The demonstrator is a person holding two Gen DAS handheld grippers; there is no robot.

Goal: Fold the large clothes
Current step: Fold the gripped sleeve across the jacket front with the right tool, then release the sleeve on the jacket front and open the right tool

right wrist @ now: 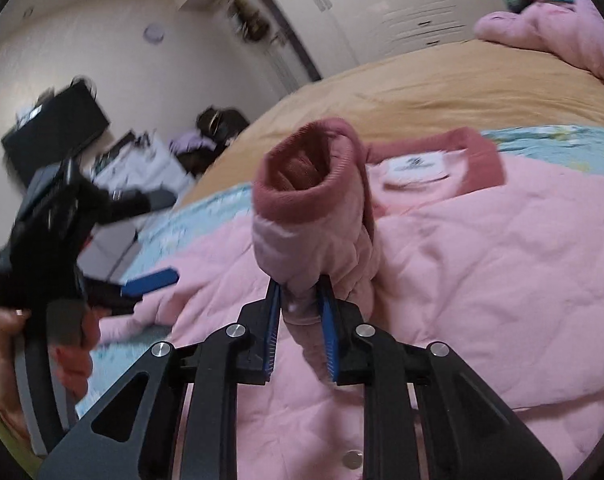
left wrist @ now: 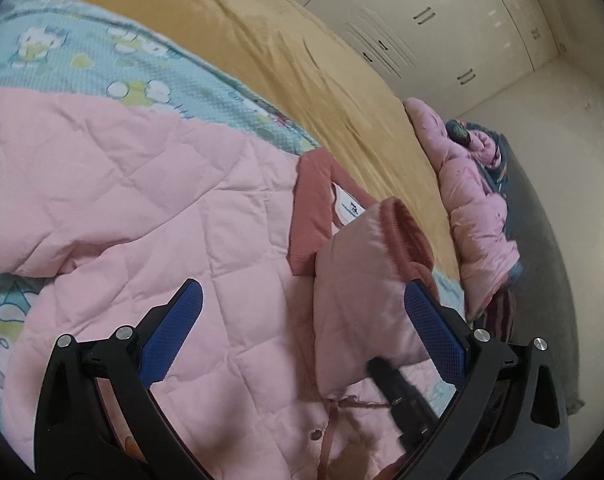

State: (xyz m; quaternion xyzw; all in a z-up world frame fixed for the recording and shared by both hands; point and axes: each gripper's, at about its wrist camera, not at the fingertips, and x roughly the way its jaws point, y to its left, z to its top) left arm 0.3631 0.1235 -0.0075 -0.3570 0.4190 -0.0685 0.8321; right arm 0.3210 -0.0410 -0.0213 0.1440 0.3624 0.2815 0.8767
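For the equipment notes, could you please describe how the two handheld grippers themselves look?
Both the left gripper and the right gripper have black angular linkage arms joined by round silver pins. Each finger carries a flat blue pad with a fine mesh-like texture. Seen from the right wrist view, the left gripper has a bulky black body with a grey handle strip.

Blurred left tool (right wrist: pixel 149 282), desk clutter (right wrist: pixel 141 160) beyond

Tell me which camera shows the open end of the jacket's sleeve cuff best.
The right wrist view: the sleeve cuff faces the lens, its ribbed opening visible, while the right hand-held gripper pinches the sleeve below. The left wrist view shows the cuff only from the side, opening hidden.
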